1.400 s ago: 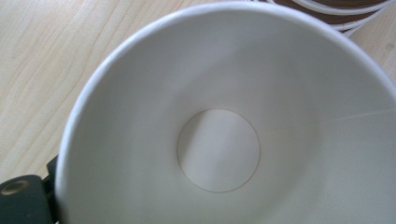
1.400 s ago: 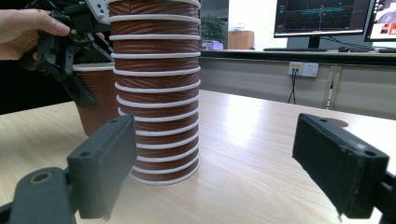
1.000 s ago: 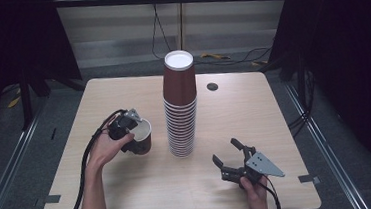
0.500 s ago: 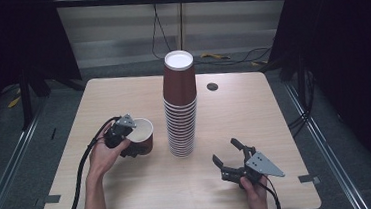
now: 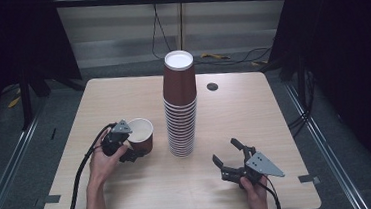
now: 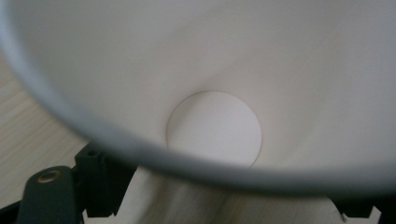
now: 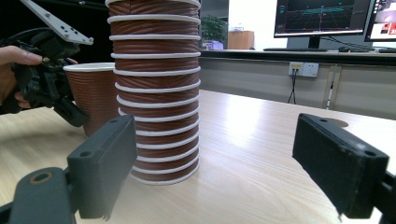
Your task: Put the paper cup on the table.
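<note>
We are pinching the near rim of the single brown ribbed paper cup (image 5: 140, 134) with our left gripper (image 5: 127, 150), its jaws having just been closing on it, left of the tall stack of brown paper cups (image 5: 180, 107); our right gripper (image 5: 229, 160) is waiting spread wide, near right.

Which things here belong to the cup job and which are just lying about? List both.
In the job:
- single cup, its rim pinched by the left gripper
- inverted cup stack
- right gripper, open, empty

Lying about:
- dark round hole in the table
- monitors behind
</note>
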Tool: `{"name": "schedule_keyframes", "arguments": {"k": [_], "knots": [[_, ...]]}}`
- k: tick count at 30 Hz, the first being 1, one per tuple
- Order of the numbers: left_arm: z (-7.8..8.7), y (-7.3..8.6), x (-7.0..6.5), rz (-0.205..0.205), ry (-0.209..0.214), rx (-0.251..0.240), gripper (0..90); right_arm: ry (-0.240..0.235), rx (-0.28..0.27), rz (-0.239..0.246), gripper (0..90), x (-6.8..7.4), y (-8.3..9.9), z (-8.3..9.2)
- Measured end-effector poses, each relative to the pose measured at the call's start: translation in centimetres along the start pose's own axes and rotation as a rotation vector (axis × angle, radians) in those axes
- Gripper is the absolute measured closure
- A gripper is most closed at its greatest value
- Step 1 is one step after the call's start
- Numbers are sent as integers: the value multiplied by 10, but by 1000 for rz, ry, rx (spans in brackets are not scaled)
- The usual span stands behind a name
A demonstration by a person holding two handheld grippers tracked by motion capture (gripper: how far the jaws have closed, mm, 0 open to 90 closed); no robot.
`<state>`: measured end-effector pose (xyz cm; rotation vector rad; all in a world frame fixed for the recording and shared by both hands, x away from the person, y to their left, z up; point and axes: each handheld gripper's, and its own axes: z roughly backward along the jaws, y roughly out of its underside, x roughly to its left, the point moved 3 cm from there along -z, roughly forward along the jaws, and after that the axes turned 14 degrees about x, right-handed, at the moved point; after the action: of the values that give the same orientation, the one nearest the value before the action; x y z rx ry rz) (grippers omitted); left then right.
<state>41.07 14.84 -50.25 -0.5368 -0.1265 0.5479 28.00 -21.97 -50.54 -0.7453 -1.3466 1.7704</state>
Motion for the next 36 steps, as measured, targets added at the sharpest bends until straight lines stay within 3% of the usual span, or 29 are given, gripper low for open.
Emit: {"name": "schedule_keyframes", "arguments": {"k": [5,10,17,20,24,26,27,28,31,36], "knots": [[2,7,-3,54,14,-82,157,-1,-1,0,135,0,0,0],[-3,13,-8,54,-13,-91,159,0,0,0,135,0,0,0],[6,20,-18,116,-29,-139,158,0,-1,1,135,0,0,0],[13,19,-25,111,-57,-170,158,0,-2,1,135,0,0,0],[18,22,-33,127,-53,-245,158,0,-2,2,135,0,0,0],[19,23,-36,133,-72,-237,158,0,-2,2,135,0,0,0],[19,23,-39,137,-86,-264,158,0,-2,2,135,0,0,0],[19,25,-41,128,-92,-270,158,0,-2,2,135,0,0,0],[19,30,-48,149,-104,-299,158,0,-2,2,135,0,0,0],[22,37,-60,158,-105,-372,158,0,-2,2,135,0,0,0]]}}
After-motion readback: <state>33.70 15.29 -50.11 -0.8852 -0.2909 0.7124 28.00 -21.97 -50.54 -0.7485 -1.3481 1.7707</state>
